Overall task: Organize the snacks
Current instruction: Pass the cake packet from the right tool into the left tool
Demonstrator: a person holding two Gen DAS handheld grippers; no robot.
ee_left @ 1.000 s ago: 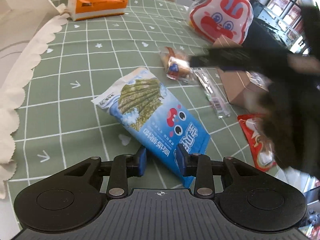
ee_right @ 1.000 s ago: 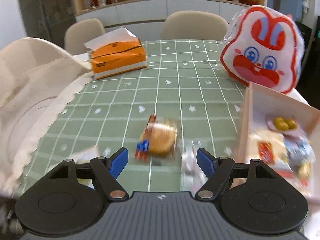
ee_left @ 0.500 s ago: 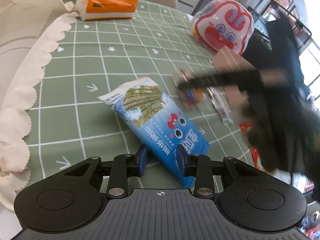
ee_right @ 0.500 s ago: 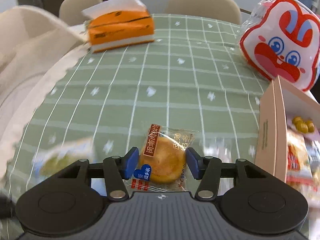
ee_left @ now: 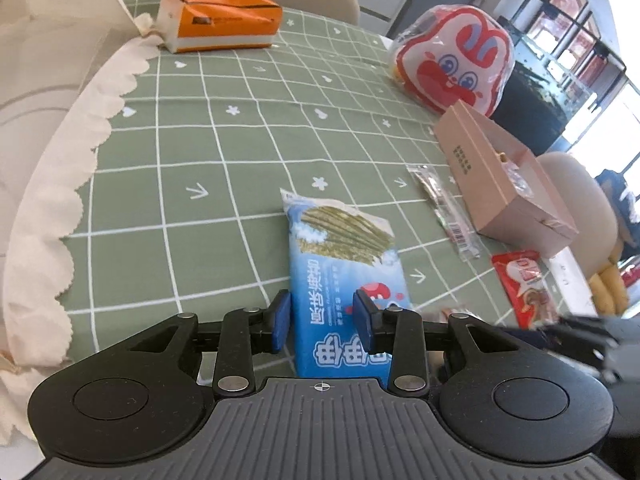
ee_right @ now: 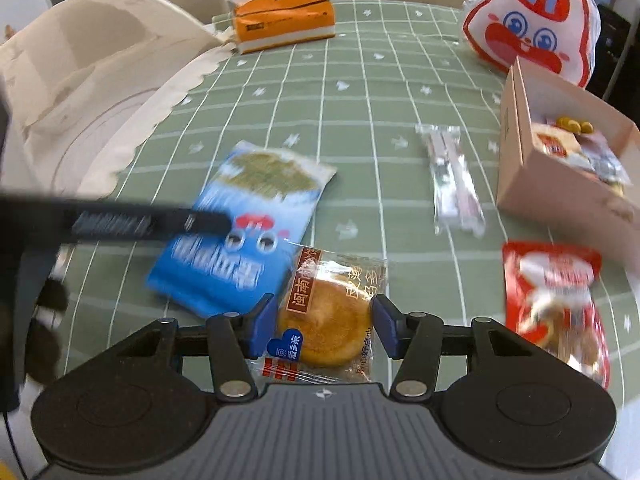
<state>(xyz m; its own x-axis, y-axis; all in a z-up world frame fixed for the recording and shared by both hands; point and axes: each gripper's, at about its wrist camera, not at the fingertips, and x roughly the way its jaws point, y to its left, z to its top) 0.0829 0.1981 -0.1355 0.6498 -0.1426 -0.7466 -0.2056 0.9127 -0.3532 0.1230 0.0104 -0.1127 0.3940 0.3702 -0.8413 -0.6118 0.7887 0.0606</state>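
My left gripper (ee_left: 322, 322) is shut on the blue seaweed snack bag (ee_left: 340, 264), which lies flat on the green checked tablecloth; the bag also shows in the right wrist view (ee_right: 240, 232). My right gripper (ee_right: 324, 330) is shut on a wrapped round golden pastry (ee_right: 326, 320) and holds it low above the cloth. The pink cardboard box (ee_right: 560, 156) with several snacks in it stands at the right; it also shows in the left wrist view (ee_left: 500, 184).
A clear-wrapped stick snack (ee_right: 452, 180) and a red snack packet (ee_right: 556, 300) lie near the box. A rabbit-face bag (ee_right: 532, 20) and an orange tissue box (ee_right: 280, 20) stand at the back. A white scalloped cloth (ee_right: 80, 92) covers the left.
My right gripper has pulled back toward the near edge with the pastry in it. My left gripper has turned the blue bag so it points away. The right arm left the left wrist view's middle.
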